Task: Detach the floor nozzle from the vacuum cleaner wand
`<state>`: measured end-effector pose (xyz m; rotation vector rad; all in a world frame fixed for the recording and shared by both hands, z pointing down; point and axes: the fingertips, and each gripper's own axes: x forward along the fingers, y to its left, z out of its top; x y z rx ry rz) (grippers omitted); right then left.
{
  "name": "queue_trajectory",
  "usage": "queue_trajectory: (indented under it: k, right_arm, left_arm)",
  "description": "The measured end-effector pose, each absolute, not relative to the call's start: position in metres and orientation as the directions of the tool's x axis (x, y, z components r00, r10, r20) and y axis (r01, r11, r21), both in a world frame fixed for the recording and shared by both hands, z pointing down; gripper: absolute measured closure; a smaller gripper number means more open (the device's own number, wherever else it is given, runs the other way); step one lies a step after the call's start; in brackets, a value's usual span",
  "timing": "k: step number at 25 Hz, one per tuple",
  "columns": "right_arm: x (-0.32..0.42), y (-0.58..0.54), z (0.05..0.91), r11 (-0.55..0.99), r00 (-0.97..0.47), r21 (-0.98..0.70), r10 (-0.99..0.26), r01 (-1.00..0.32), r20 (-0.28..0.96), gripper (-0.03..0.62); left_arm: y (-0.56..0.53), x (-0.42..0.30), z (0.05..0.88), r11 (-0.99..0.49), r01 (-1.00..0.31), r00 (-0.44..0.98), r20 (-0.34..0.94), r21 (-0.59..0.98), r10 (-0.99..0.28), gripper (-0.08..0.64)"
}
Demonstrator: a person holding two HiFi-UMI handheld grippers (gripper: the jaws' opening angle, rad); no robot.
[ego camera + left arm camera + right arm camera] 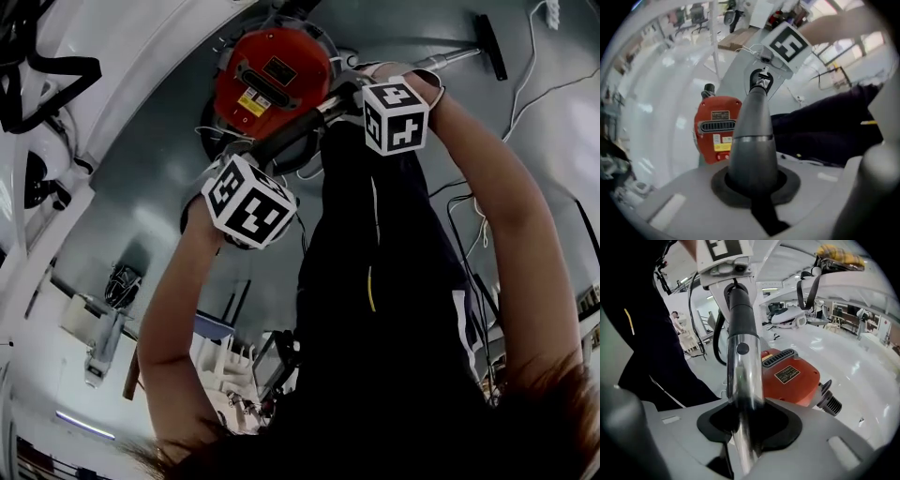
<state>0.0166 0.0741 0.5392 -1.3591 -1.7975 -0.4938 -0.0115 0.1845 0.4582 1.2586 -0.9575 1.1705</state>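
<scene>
In the head view both grippers hold one dark wand in front of the red vacuum cleaner body. My left gripper is shut on the wand's grey tapered part, which fills the gap in the left gripper. My right gripper is shut on the chrome tube below a black sleeve, the tube passing between the jaws of the right gripper. A black bar-shaped floor nozzle on a short metal tube lies on the floor at the upper right, apart from both grippers.
Thin cables trail over the grey floor on the right. A white curved structure runs along the left. The person's dark clothing fills the middle. A black hose loops beside the wand. The red body lies close behind the tube.
</scene>
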Motion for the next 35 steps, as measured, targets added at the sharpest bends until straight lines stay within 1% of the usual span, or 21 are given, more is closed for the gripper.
queue_trajectory:
  k: [1, 2, 3, 4, 6, 8, 10, 11, 12, 13, 15, 17, 20, 22, 24, 26, 28, 30, 32, 35]
  right_arm:
    - [0.018, 0.074, 0.538, 0.333, -0.074, -0.172, 0.613, 0.927, 0.787, 0.449]
    - [0.017, 0.074, 0.537, 0.331, -0.076, -0.169, 0.614, 0.928, 0.786, 0.449]
    - [0.016, 0.074, 0.536, 0.338, -0.096, -0.151, 0.613, 0.929, 0.784, 0.452]
    - [0.014, 0.075, 0.535, 0.351, -0.129, -0.122, 0.612, 0.928, 0.781, 0.454]
    - [0.011, 0.077, 0.534, 0.377, -0.203, -0.051, 0.603, 0.925, 0.772, 0.456]
    - [0.009, 0.078, 0.537, 0.392, -0.274, 0.036, 0.571, 0.919, 0.774, 0.463]
    - [0.007, 0.079, 0.543, 0.406, -0.331, 0.109, 0.528, 0.907, 0.782, 0.468]
    - [0.006, 0.078, 0.545, 0.413, -0.346, 0.127, 0.515, 0.902, 0.785, 0.47]
    - [0.006, 0.078, 0.546, 0.418, -0.348, 0.126, 0.512, 0.9, 0.786, 0.472]
    - [0.006, 0.077, 0.546, 0.42, -0.336, 0.107, 0.52, 0.901, 0.786, 0.474]
    - [0.007, 0.075, 0.545, 0.408, -0.277, 0.035, 0.55, 0.912, 0.788, 0.472]
    - [0.014, 0.073, 0.544, 0.376, -0.191, -0.052, 0.579, 0.925, 0.792, 0.465]
    - [0.025, 0.075, 0.544, 0.318, -0.082, -0.149, 0.611, 0.936, 0.787, 0.459]
    - [0.025, 0.074, 0.543, 0.302, -0.05, -0.18, 0.623, 0.936, 0.781, 0.456]
    - [0.024, 0.072, 0.543, 0.298, -0.026, -0.209, 0.629, 0.931, 0.777, 0.453]
    - [0.022, 0.071, 0.543, 0.29, 0.001, -0.241, 0.636, 0.926, 0.771, 0.451]
    - [0.018, 0.072, 0.542, 0.296, -0.003, -0.244, 0.642, 0.924, 0.767, 0.451]
    - [0.015, 0.074, 0.541, 0.323, -0.05, -0.208, 0.638, 0.923, 0.768, 0.451]
    - [0.014, 0.076, 0.541, 0.339, -0.1, -0.154, 0.624, 0.928, 0.775, 0.452]
    - [0.015, 0.079, 0.54, 0.316, -0.147, -0.058, 0.588, 0.947, 0.795, 0.442]
  left_arm:
    - [0.185, -0.017, 0.46, -0.112, -0.987, 0.101, 0.989, 0.113, 0.111, 0.531]
    - [0.186, -0.021, 0.462, -0.144, -0.987, 0.054, 0.993, 0.069, 0.105, 0.531]
    - [0.188, -0.022, 0.463, -0.146, -0.987, 0.052, 0.993, 0.067, 0.105, 0.532]
    - [0.19, -0.02, 0.463, -0.122, -0.987, 0.09, 0.99, 0.103, 0.112, 0.532]
    - [0.195, -0.013, 0.461, -0.034, -0.972, 0.226, 0.965, 0.233, 0.134, 0.532]
    - [0.197, -0.002, 0.457, 0.079, -0.918, 0.396, 0.908, 0.389, 0.135, 0.533]
    - [0.198, 0.018, 0.451, 0.208, -0.792, 0.601, 0.793, 0.574, 0.096, 0.535]
    - [0.197, 0.026, 0.448, 0.252, -0.721, 0.679, 0.731, 0.646, 0.067, 0.535]
    - [0.194, 0.029, 0.444, 0.275, -0.672, 0.722, 0.691, 0.687, 0.039, 0.534]
    - [0.192, 0.028, 0.443, 0.278, -0.663, 0.727, 0.686, 0.695, 0.017, 0.534]
    - [0.186, 0.019, 0.444, 0.233, -0.747, 0.642, 0.767, 0.623, 0.006, 0.53]
    - [0.184, 0.012, 0.449, 0.15, -0.854, 0.506, 0.862, 0.499, 0.017, 0.526]
    - [0.187, 0.004, 0.455, 0.027, -0.95, 0.311, 0.949, 0.31, 0.045, 0.528]
    - [0.189, -0.009, 0.46, -0.071, -0.985, 0.155, 0.986, 0.159, 0.058, 0.528]
    - [0.188, -0.024, 0.465, -0.17, -0.985, 0.002, 0.999, 0.011, 0.05, 0.528]
    - [0.187, -0.036, 0.468, -0.221, -0.972, -0.088, 0.996, -0.081, 0.023, 0.528]
    - [0.185, -0.043, 0.467, -0.227, -0.968, -0.107, 0.994, -0.106, -0.011, 0.525]
    - [0.186, -0.046, 0.466, -0.227, -0.968, -0.099, 0.995, -0.102, -0.025, 0.524]
    - [0.188, -0.044, 0.466, -0.225, -0.97, -0.087, 0.996, -0.09, -0.021, 0.523]
    - [0.192, -0.034, 0.464, -0.172, -0.985, -0.032, 1.0, -0.031, 0.001, 0.522]
